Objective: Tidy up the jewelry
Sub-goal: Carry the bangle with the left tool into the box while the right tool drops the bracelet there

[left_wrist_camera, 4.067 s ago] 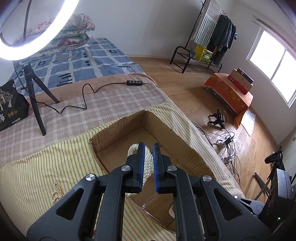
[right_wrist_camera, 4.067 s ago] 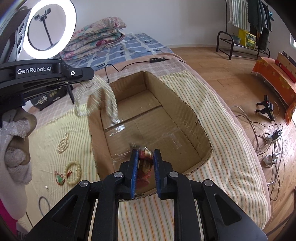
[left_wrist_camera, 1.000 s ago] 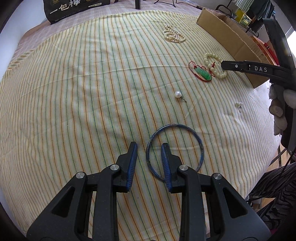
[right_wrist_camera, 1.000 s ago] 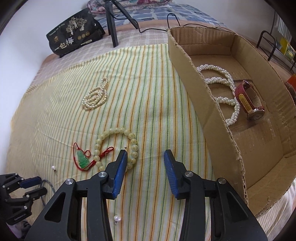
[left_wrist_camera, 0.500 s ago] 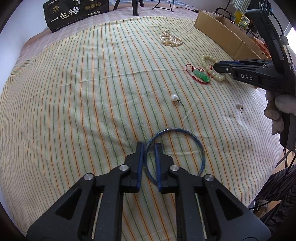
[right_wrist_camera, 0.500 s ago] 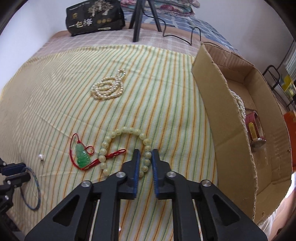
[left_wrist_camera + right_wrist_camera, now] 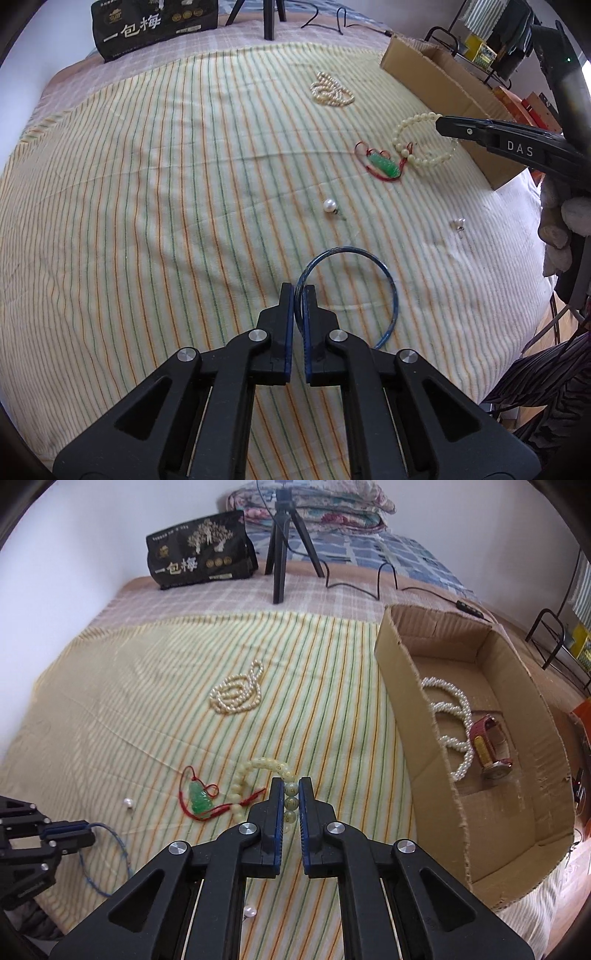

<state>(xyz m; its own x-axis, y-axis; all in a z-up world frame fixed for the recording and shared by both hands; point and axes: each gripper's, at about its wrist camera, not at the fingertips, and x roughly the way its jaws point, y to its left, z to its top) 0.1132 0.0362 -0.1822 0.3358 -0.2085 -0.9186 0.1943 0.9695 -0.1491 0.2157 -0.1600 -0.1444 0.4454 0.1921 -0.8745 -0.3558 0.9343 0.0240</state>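
Both units loaded, prob. for transfer to cardboard box [image 7: 424,716], which already holds a pearl rope [image 7: 452,716] and a red watch [image 7: 489,746].

Left hand-held gripper [image 7: 298,291]: clamped on rim of blue wire bangle [image 7: 388,280]; the hoop lies ahead and to the right of the tips, over the striped bed cover [image 7: 147,184].

Right hand-held gripper [image 7: 291,786]: clamped on pale bead bracelet [image 7: 266,766], beads visible betw. pads; rest of loop arcs fwd and left, its red cord next to green pendant [image 7: 199,797].

Loose pearl necklace [image 7: 238,696] and stud earrings [image 7: 329,205] unhandled on cover.
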